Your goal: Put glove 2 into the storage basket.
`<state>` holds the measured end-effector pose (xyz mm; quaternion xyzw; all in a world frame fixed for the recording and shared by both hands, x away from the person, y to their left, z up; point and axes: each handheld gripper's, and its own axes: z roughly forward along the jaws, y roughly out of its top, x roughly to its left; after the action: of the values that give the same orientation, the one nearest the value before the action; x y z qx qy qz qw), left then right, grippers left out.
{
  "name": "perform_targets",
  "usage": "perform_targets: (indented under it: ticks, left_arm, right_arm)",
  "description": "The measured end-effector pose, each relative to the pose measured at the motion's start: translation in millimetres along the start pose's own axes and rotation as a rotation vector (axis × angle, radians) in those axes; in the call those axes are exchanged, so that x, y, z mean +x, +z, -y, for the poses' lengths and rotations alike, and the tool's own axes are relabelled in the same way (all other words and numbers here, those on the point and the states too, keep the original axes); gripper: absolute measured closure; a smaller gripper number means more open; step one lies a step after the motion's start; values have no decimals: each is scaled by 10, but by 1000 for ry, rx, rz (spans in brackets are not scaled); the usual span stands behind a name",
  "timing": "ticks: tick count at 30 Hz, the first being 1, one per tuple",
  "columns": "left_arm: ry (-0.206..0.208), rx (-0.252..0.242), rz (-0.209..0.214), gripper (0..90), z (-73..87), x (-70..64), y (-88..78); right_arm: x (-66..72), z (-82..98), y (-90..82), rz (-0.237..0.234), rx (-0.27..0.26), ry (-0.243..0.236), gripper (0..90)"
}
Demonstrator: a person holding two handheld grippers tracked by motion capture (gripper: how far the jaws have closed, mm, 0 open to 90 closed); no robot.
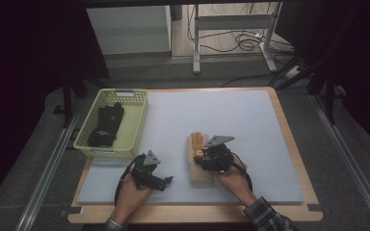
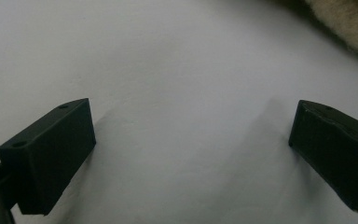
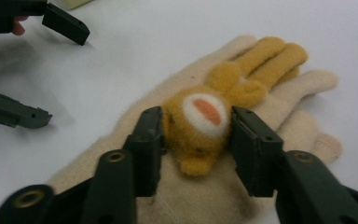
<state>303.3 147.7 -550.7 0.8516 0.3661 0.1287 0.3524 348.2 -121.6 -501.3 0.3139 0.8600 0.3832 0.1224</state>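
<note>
Now we keep the right gripper (image 3: 197,135) clenched squarely on the glove (image 3: 177,186)'s plush animal face (image 3: 200,123), left gripper (image 2: 191,144) released beside the glove.

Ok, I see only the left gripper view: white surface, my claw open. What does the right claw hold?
Observer: The right claw is around an orange plush face, one jaw touching each side.
Operator: Is the face loose?
Observer: I cannot tell; it lies on a cream glove.
Operator: Where could the glove go?
Observer: A yellow basket stands at the left in the high view, with a black glove inside.
</note>
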Motion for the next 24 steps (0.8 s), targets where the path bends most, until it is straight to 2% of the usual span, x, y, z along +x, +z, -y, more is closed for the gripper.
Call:
perform_targets:
  ticks: [3, 6, 8, 11, 13, 15, 19, 24]
  left_arm:
    - [-1, -3, -1, 6, 0, 0, 1]
    - [0, -2, -1, 5, 0, 1, 1]
    - [-1, -1, 0, 6, 0, 0, 0]
    - [0, 0, 1, 6, 0, 1, 0]
    - [-2, -1, 0, 6, 0, 0, 1]
    - [-1, 0, 1, 6, -1, 2, -1]
    - [-1, 0, 1, 7, -1, 2, -2]
    - [-6, -1, 1, 13, 3, -1, -11]
  right_arm:
    - [-26, -14, -73, -15, -15, 0, 417]
    - [-94, -25, -238, -6, -46, -1, 404]
    - [-190, 19, -372, 15, -61, 14, 417]
    - [-319, 166, -480, 30, -44, 42, 587]
    - [-355, 295, -503, 25, -26, 47, 714]
    - [-345, 424, -490, -3, -17, 49, 773]
    - [-256, 557, -420, -56, 0, 42, 788]
    - [-115, 584, -287, -91, 26, 13, 788]
